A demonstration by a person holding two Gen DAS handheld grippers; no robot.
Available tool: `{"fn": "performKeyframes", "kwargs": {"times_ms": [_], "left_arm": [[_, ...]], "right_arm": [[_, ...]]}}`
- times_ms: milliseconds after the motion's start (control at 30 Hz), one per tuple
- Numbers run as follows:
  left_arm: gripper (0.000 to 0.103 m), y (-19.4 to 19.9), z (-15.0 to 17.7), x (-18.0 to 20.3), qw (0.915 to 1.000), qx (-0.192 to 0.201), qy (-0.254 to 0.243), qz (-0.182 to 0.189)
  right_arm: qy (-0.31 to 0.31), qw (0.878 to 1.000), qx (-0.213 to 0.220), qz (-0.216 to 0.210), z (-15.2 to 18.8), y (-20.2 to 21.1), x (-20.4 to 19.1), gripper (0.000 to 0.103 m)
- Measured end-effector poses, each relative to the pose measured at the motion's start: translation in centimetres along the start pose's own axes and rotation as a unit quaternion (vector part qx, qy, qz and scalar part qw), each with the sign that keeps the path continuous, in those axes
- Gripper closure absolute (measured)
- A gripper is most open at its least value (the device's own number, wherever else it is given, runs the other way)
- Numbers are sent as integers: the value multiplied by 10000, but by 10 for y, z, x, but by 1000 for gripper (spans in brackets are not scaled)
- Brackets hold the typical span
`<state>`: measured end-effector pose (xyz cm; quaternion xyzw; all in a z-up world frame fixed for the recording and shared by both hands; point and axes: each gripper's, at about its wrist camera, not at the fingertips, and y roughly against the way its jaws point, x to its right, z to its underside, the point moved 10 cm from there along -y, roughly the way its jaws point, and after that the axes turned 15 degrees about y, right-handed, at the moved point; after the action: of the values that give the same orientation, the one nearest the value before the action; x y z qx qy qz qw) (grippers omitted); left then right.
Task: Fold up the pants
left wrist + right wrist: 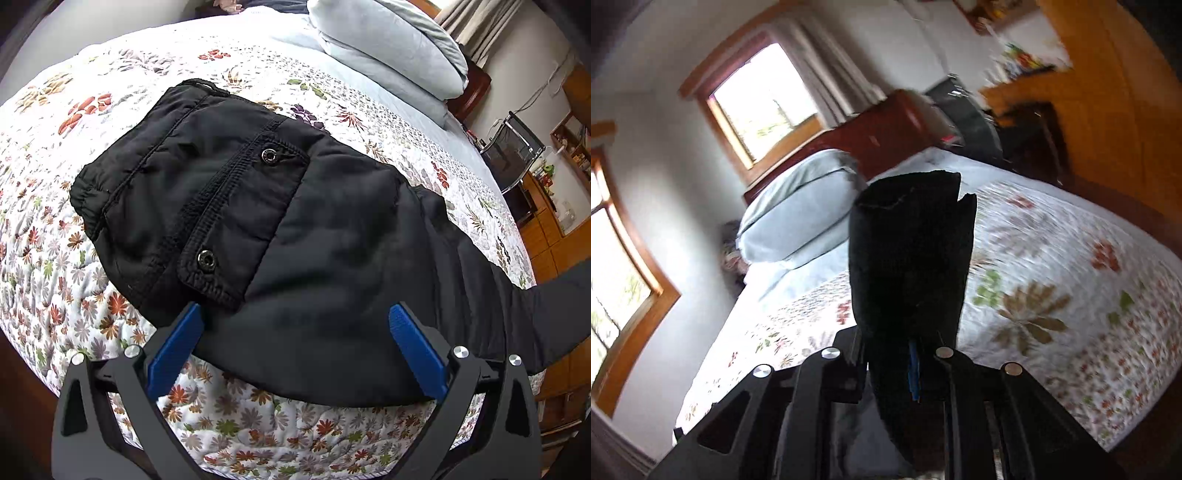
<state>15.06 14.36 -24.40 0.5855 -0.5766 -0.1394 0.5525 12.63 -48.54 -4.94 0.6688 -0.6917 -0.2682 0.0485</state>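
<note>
Black pants on the floral quilt, no legible writing.
Waistband upper left, legs running lower right; left gripper released above them, right gripper clenched on a leg end.

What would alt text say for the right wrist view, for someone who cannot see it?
The right hand-held gripper is shut on a bunched end of black pants, which stands up in front of the camera. Behind it lie a bed with a floral quilt and pale blue pillows, with bright windows on the wall; the picture is motion-blurred.
</note>
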Motion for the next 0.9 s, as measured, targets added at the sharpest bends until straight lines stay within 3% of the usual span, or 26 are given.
{"fn": "performKeyframes", "kwargs": {"times_ms": [233, 400, 633, 900], "left_arm": [[3, 1, -2, -4, 9997, -73, 107, 207], [3, 3, -1, -5, 9994, -95, 106, 311], [3, 5, 0, -9, 9990, -127, 105, 407], [3, 8, -2, -14, 9983, -182, 174, 533]], "right_arm": [[1230, 9922, -167, -94, -3, -19, -95, 86], [1616, 9852, -406, -409, 11, -41, -145, 86], [2033, 9715, -1003, -699, 57, -82, -202, 86], [2399, 9536, -1661, -738, 122, -116, -223, 86]]}}
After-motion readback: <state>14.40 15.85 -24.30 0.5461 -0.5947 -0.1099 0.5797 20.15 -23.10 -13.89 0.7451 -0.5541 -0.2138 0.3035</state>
